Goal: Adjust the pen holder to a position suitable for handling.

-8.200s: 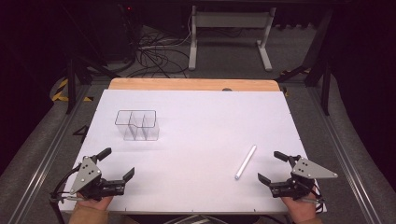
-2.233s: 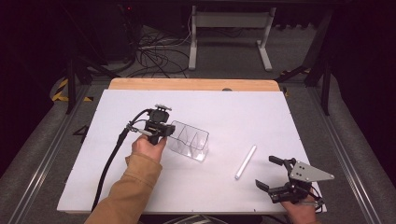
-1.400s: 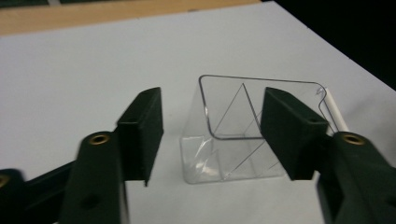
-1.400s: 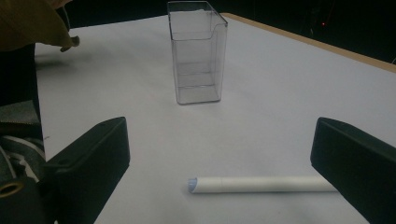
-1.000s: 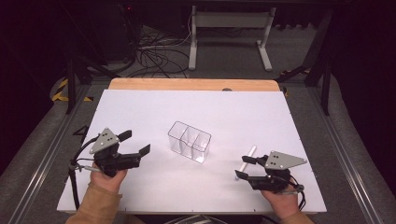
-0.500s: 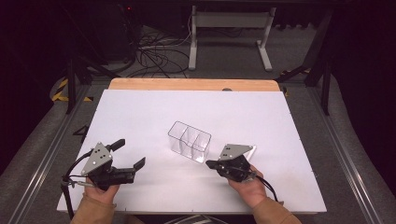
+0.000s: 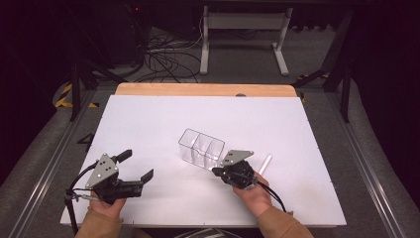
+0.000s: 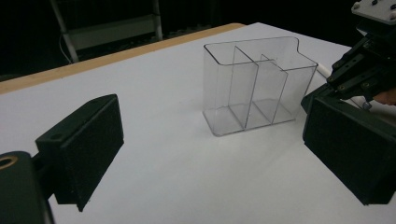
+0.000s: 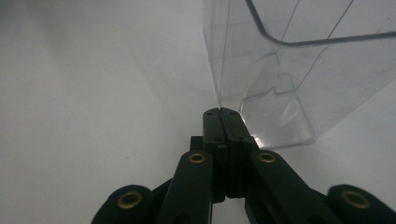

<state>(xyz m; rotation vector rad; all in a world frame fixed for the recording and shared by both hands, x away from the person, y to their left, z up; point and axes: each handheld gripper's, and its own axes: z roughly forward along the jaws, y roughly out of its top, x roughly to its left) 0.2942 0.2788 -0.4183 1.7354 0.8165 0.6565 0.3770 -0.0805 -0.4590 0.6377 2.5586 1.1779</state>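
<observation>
Right gripper (image 7: 221,172) has swept in from the bench's right edge in the last second, jaws pressed flat together on nothing, tip now just beside the clear divided box (image 7: 200,148) near the middle of the white bench (image 7: 148,119). It has passed the white stick (image 7: 265,162), which lies behind it untouched. Looks like a nudge on the box is coming, not a grasp. Left gripper (image 7: 135,165) has backed off to the near-left corner, jaws wide apart.
</observation>
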